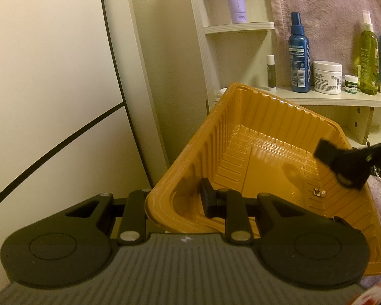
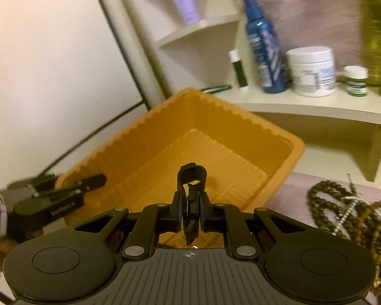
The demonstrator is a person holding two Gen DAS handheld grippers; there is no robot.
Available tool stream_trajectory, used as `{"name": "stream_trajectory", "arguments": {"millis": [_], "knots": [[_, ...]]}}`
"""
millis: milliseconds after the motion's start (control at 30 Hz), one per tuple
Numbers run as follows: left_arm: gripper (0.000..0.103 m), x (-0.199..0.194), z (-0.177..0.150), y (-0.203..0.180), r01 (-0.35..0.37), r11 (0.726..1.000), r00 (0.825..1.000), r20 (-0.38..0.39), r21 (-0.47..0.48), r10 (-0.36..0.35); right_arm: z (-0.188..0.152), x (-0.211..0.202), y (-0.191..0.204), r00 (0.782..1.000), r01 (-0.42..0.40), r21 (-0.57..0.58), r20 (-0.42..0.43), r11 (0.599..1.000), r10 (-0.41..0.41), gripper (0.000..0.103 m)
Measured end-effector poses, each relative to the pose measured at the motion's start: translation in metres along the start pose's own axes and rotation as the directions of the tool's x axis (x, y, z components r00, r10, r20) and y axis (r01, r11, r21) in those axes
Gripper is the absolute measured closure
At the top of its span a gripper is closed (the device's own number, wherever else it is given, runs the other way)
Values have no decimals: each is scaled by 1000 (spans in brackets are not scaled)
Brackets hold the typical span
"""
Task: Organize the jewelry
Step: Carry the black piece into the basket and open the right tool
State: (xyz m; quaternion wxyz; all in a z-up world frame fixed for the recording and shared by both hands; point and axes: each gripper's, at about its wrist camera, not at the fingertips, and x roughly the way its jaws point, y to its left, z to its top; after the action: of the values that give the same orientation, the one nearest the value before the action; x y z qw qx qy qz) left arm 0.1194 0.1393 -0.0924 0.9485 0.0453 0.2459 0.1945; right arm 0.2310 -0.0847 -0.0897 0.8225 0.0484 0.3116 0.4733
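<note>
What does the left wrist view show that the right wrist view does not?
Only the left wrist view shows the small pearl earring lying in the ribbed orange plastic tray, and the left gripper clamped on the tray's wall. Only the right wrist view shows the black hair clip held in the right gripper, and the brown bead strands. Both show the tray and blue spray bottle.

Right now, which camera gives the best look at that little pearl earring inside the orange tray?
The left wrist view: the pearl earring lies in plain sight on the orange tray floor, near its right wall. In the right wrist view the earring cannot be made out; the picture is blurred.
</note>
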Motion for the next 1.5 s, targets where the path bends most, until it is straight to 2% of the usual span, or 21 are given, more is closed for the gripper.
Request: {"name": "stream_trajectory", "arguments": {"millis": [333, 667, 733, 833, 867, 900, 1200, 1367, 1500], "knots": [[80, 0, 0, 0, 3, 1000, 1000, 2, 3, -3, -12, 28, 6, 993, 27, -131, -110, 991, -42, 90], [80, 0, 0, 0, 5, 1000, 1000, 1, 9, -5, -12, 39, 12, 986, 56, -185, -146, 981, -84, 89], [80, 0, 0, 0, 5, 1000, 1000, 1, 9, -5, -12, 38, 12, 985, 60, -183, -147, 981, -87, 86], [80, 0, 0, 0, 6, 1000, 1000, 0, 9, -6, -10, 34, 13, 988, 65, -169, -124, 983, -87, 69], [80, 0, 0, 0, 6, 1000, 1000, 1, 10, -6, -9, 31, 14, 990, 70, -163, -108, 984, -89, 62], [80, 0, 0, 0, 6, 1000, 1000, 2, 10, -6, -8, 28, 14, 991, 75, -158, -95, 985, -91, 60], [80, 0, 0, 0, 4, 1000, 1000, 6, 13, -4, -8, -33, 4, 991, 136, -31, 19, 990, -136, 58], [80, -1, -2, 0, 0, 1000, 1000, 9, 12, -1, -24, -72, -19, 973, 227, 43, 22, 973, -228, 58], [80, -1, -1, -1, -2, 1000, 1000, 9, 13, 2, -37, -103, -42, 949, 312, 111, 6, 944, -314, 58]]}}
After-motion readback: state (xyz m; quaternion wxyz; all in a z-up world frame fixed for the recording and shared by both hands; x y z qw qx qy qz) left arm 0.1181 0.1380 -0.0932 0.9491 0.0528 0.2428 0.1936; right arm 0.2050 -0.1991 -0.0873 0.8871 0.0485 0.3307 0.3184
